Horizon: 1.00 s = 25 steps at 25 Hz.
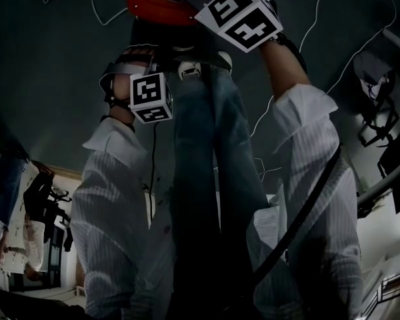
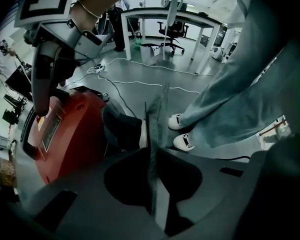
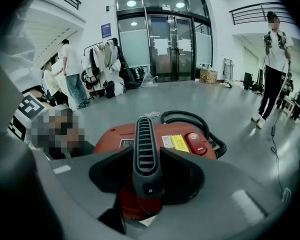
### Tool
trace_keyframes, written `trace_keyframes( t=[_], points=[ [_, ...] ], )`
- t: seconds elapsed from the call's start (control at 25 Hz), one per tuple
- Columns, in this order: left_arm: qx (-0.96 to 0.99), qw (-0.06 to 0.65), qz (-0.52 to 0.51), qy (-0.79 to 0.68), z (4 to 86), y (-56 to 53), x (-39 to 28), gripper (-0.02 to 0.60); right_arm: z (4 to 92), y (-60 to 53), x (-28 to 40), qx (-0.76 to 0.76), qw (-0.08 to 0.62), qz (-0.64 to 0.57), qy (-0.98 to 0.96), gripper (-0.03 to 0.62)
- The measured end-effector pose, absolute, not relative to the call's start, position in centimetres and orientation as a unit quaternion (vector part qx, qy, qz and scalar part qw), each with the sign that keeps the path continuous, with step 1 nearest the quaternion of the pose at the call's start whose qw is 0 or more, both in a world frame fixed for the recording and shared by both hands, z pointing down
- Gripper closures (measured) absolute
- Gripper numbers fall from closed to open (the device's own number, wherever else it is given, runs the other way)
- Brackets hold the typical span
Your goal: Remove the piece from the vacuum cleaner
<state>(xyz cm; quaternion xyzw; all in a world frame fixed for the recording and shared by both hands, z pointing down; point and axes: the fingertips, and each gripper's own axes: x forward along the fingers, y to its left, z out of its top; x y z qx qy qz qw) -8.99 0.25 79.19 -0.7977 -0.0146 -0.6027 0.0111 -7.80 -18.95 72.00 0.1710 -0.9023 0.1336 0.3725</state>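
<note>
Sensibly, my right tool (image 3: 144,153) grips the rigid-looking ribbed grey handle (image 3: 143,129) atop the probably heavy red vacuum cleaner (image 3: 111,136); my left tool (image 2: 157,129) sits nearly closed, seemingly empty.

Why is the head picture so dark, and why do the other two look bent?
Head view: underexposed, only the red vacuum cleaner shows colour. Left gripper view: brighter, black corners, jaws soft up close. Right gripper view: evenly lit, ceiling lights glare, wide-angle lens curves the edges.
</note>
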Motion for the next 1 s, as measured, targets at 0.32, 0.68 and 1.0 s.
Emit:
trace_keyframes(
  t=[0.32, 0.68, 1.0],
  points=[
    [-0.790, -0.038, -0.611, -0.041, 78.9, 0.9, -9.2, 0.548, 72.3, -19.0, -7.9, 0.179, 0.383, 0.136, -0.896, 0.434],
    [-0.790, -0.060, -0.609, -0.051, 79.0, 2.8, -9.5, 0.546, 72.6, -19.0, -7.8, 0.184, 0.385, 0.144, -0.893, 0.431],
    [-0.789, -0.082, -0.606, -0.063, 78.6, 3.8, -9.1, 0.537, 72.3, -19.0, -7.6, 0.180, 0.382, 0.154, -0.893, 0.430]
  ],
)
